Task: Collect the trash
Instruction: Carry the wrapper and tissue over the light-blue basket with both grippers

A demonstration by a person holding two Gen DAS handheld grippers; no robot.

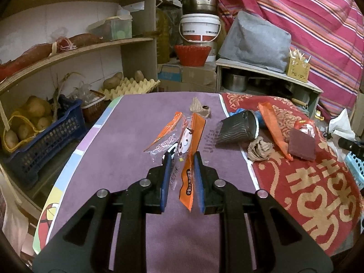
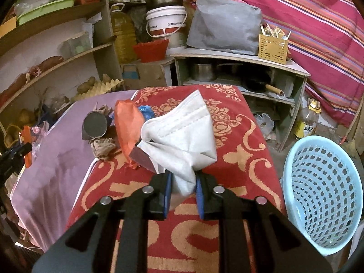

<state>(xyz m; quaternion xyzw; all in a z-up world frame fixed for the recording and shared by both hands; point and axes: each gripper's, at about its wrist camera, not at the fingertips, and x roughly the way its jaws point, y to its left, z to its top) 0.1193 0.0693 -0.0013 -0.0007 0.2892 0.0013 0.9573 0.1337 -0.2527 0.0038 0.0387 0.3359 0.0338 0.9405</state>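
My left gripper (image 1: 182,159) is shut on an orange snack wrapper (image 1: 190,166) and a clear printed wrapper (image 1: 179,143), held above the purple mat (image 1: 127,159). Another orange wrapper (image 1: 166,129) hangs beside them. My right gripper (image 2: 183,179) is shut on a white face mask (image 2: 184,132), held above the red patterned cloth (image 2: 238,159). A light blue perforated basket (image 2: 323,195) stands to the right on the floor. On the table lie a crushed black cup (image 1: 238,127), crumpled brown paper (image 1: 259,149), a long orange wrapper (image 1: 273,127) and a maroon pack (image 1: 302,144).
Wooden shelves (image 1: 79,47) with potatoes, a blue crate (image 1: 45,145) and egg trays stand to the left. A low shelf (image 2: 238,56) with pots, a white bucket (image 2: 166,22) and a grey bag stands behind the table. A bottle (image 2: 307,122) stands on the floor.
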